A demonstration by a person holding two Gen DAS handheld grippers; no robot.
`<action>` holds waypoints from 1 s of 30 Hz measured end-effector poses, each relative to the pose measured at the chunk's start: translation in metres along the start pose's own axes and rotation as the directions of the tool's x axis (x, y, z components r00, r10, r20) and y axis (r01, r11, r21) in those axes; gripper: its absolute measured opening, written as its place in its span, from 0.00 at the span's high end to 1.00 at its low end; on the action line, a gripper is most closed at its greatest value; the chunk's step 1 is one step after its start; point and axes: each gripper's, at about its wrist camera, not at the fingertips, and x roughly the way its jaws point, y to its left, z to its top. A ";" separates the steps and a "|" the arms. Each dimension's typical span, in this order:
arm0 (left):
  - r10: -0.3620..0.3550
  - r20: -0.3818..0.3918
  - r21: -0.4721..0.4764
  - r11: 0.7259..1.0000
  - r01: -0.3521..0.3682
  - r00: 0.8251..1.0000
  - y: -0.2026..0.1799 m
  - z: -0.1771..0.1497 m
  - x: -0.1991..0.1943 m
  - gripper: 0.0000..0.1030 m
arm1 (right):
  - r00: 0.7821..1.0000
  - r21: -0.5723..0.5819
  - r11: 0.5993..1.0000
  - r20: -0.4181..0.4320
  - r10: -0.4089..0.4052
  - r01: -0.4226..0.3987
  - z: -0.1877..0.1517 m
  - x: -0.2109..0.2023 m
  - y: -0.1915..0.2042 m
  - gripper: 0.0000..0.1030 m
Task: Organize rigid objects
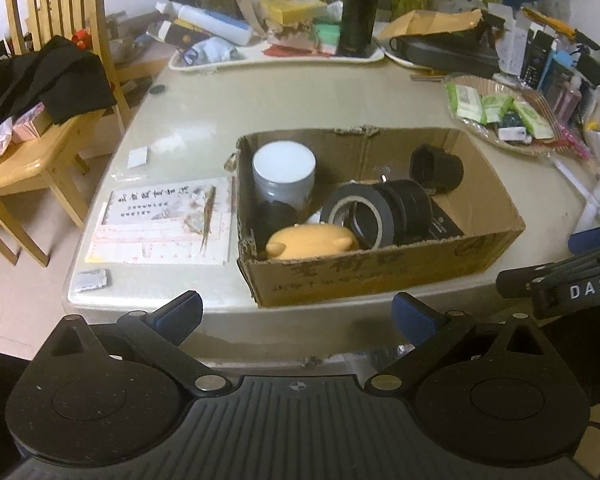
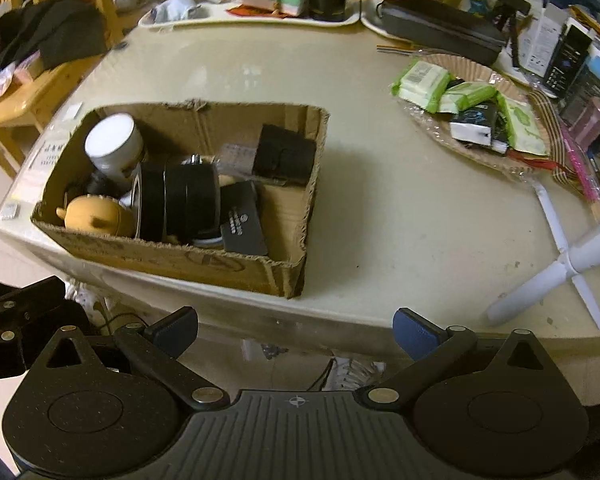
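A cardboard box (image 1: 380,276) (image 2: 172,258) sits at the near edge of the beige table (image 1: 300,92). In it lie a grey jar with a white lid (image 1: 284,170) (image 2: 114,142), rolls of black tape (image 1: 380,210) (image 2: 180,200), a yellow rounded toy (image 1: 312,242) (image 2: 96,216), a black cup (image 1: 436,168) and a black flat box (image 2: 242,224). My left gripper (image 1: 298,312) is open and empty, in front of the box. My right gripper (image 2: 296,330) is open and empty, off the table's near edge, right of the box.
A wicker tray of green packets (image 1: 500,114) (image 2: 472,108) lies at the right. A white tray of clutter with a black flask (image 1: 358,8) stands at the back. A printed card (image 1: 164,220) lies left of the box. A wooden chair with black cloth (image 1: 44,80) stands left. A white stand (image 2: 560,264) lies right.
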 end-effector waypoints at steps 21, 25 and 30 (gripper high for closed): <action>0.001 -0.046 -0.025 1.000 -0.002 0.999 0.002 0.001 0.003 0.00 | 0.999 -0.039 0.999 -0.032 0.005 -0.006 -0.003 0.008 0.008 0.00; 0.003 -0.047 -0.030 1.000 -0.005 0.999 0.002 0.001 0.002 0.00 | 0.999 -0.043 0.999 -0.035 0.007 -0.008 -0.003 0.009 0.009 0.00; 0.005 -0.053 -0.031 0.999 -0.007 0.999 0.003 0.001 0.002 0.00 | 0.999 -0.044 0.999 -0.037 0.009 -0.010 -0.004 0.009 0.009 0.00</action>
